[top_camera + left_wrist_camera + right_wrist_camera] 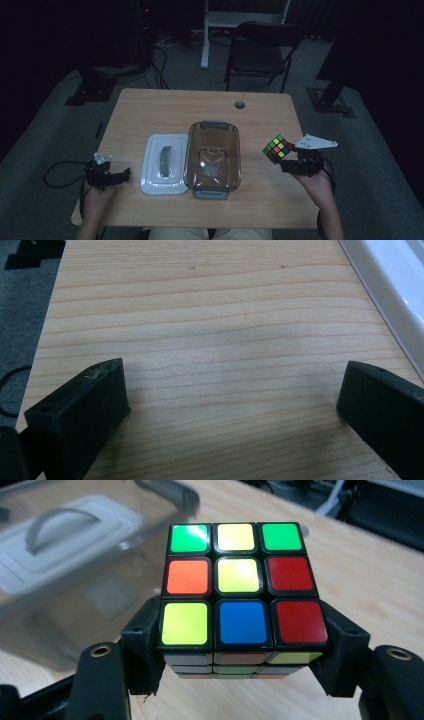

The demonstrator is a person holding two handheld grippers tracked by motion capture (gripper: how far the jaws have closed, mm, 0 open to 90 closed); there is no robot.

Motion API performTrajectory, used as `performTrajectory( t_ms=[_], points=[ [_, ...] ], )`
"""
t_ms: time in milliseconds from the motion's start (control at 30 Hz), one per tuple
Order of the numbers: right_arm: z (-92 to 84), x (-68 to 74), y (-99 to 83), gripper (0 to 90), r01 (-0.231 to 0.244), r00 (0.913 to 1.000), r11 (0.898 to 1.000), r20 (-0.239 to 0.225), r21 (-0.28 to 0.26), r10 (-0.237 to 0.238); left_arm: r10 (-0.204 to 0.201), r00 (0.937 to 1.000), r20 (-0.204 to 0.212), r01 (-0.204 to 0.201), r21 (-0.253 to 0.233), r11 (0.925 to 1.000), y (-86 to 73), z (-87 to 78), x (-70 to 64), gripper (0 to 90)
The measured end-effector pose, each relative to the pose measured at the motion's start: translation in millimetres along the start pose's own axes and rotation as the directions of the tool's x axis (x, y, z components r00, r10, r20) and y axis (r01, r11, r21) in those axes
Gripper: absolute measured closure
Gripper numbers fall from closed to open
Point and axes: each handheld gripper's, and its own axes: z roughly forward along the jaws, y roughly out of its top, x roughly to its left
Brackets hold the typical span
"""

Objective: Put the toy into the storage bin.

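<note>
A scrambled puzzle cube (278, 148) with coloured stickers hangs above the right part of the wooden table (150, 107), held by my right gripper (286, 161). In the right gripper view the cube (243, 587) sits between the two black jaws, which press on its lower sides, so my right gripper (240, 645) is shut on it. A clear open plastic box (212, 159) stands at the table's middle, to the left of the cube. My left gripper (122, 175) rests near the front left corner, and in the left gripper view (225, 405) its jaws stand wide apart over bare wood.
A white lid (164, 163) with a handle lies flat just left of the box; its edge (395, 295) shows in the left gripper view. A small round hole (240, 105) sits near the table's far edge. A folding chair (262, 50) stands behind the table.
</note>
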Motion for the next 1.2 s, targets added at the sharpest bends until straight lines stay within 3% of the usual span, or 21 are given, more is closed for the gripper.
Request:
performTrajectory(
  t_ms=[233,533,833,1200],
  points=[
    [-1.1,14.4,32.4,33.6,0.077,0.9947,0.997,-0.066,-0.030,-0.079,0.007,1.0000,0.003,-0.007,0.000,1.0000,0.0,0.0,-1.4,0.6],
    [8.4,42.0,63.2,33.6,0.160,0.9712,0.985,-0.168,-0.068,-0.169,0.007,1.0000,0.004,-0.007,0.000,1.0000,0.0,0.0,-1.4,0.7],
    [23.3,69.0,81.4,33.5,0.219,0.9325,0.971,-0.273,-0.094,-0.237,0.009,1.0000,0.003,-0.009,-0.001,1.0000,0.1,0.0,-1.2,0.6],
    [45.2,101.7,93.6,33.5,0.324,0.8680,0.944,-0.379,-0.056,-0.321,0.007,1.0000,0.004,-0.007,0.000,1.0000,0.0,0.0,-1.4,0.6]
  ],
)
